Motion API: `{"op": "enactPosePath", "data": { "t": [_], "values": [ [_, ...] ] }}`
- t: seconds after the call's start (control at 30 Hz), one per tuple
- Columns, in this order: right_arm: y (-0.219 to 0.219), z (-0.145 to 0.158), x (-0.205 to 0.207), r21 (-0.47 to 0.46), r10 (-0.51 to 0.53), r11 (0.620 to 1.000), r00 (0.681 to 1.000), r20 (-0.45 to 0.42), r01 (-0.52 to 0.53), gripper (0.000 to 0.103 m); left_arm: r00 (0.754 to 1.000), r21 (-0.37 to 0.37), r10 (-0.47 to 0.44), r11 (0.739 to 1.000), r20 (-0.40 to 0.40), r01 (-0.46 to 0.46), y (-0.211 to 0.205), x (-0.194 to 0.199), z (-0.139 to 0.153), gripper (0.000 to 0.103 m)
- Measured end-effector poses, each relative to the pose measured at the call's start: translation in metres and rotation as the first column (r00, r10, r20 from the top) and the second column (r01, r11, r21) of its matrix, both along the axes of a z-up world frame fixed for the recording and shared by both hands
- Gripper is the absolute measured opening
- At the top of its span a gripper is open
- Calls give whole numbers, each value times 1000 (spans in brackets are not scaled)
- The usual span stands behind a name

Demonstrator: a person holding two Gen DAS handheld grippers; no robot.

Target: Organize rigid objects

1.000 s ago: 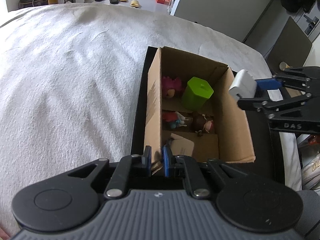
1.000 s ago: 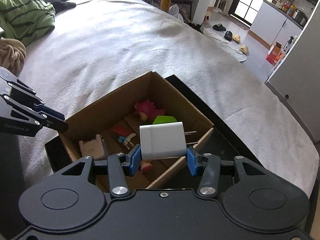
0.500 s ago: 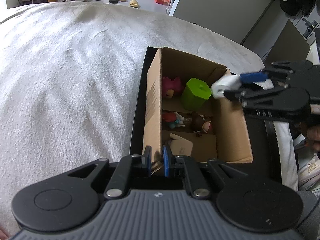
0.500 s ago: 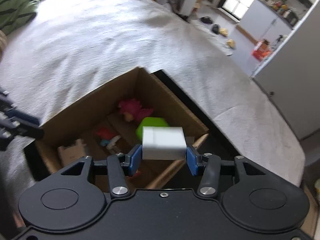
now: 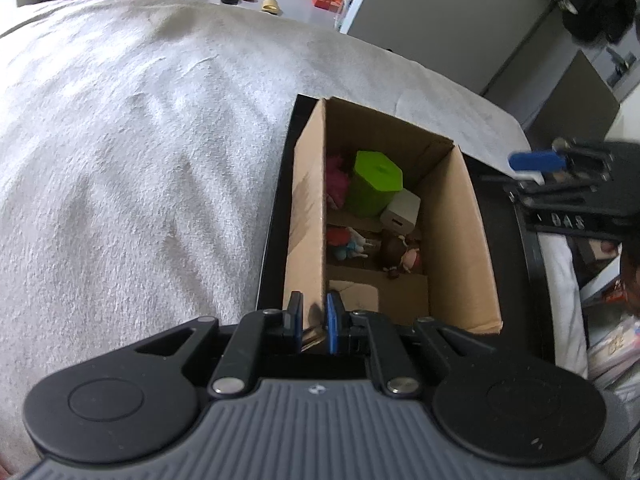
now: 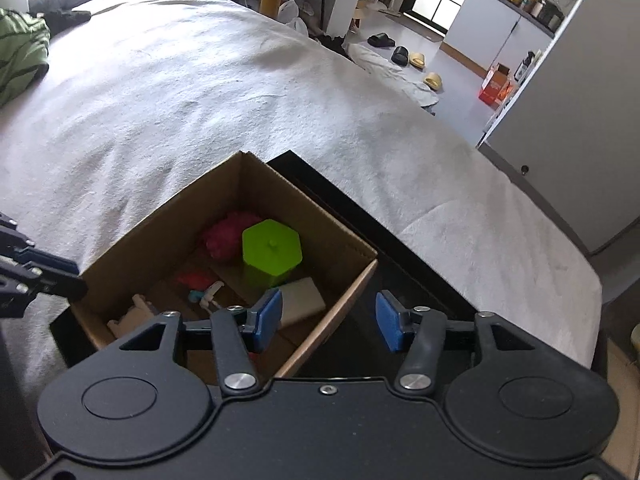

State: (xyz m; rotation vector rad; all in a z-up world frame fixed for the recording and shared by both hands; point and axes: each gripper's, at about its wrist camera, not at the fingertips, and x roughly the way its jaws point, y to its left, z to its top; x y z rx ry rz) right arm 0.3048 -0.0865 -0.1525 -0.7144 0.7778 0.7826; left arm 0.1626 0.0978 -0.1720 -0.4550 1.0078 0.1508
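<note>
White charger block: lies inside the cardboard box, in the far compartment, leaning against the green hexagonal container and just beside the right wall.

Green hexagonal container: upright in the far compartment, with a pink fuzzy toy to its left.

Middle compartment: a small red-and-blue figure on the left, a brown-haired doll on the right.

Near compartment: a beige figure, partly hidden by the gripper body in the right wrist view.

Cardboard box: open-topped, brown, divided crosswise; sits on a black tray, which rests on a white bed cover.

Right gripper: blue pads spread wide with nothing between them, hovering over the box's right wall, above the charger.

Left gripper: pads drawn close on either side of the box's near left corner; whether they actually pinch the cardboard cannot be told.

Surroundings: slippers on the floor beyond the bed.
</note>
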Motion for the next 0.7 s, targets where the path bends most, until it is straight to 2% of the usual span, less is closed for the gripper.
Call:
{"op": "enactPosePath", "data": {
  "t": [0.27,0.33,0.4,0.47,0.63,0.7],
  "values": [
    [-19,12,3,74,-107,990,987,-117,116,62,1000,23,7,1000,26,-8,-4,-4,8,11],
    [-25,17,3,89,-141,984,981,-134,154,66,1000,37,4,999,27,-5,-4,-5,11,11],
    [-32,23,2,104,-182,975,973,-143,197,77,1000,51,-2,999,27,0,-6,-5,15,12],
    [-42,31,1,131,-222,961,963,-152,242,81,1000,52,-5,999,20,4,-7,-4,19,12],
    [-69,50,-5,204,-274,929,944,-185,310,88,1000,132,-28,991,-10,29,-16,0,30,12],
    [-77,56,-10,225,-278,923,945,-173,313,97,1000,144,-21,989,-23,24,-17,2,36,13]
  ]
}}
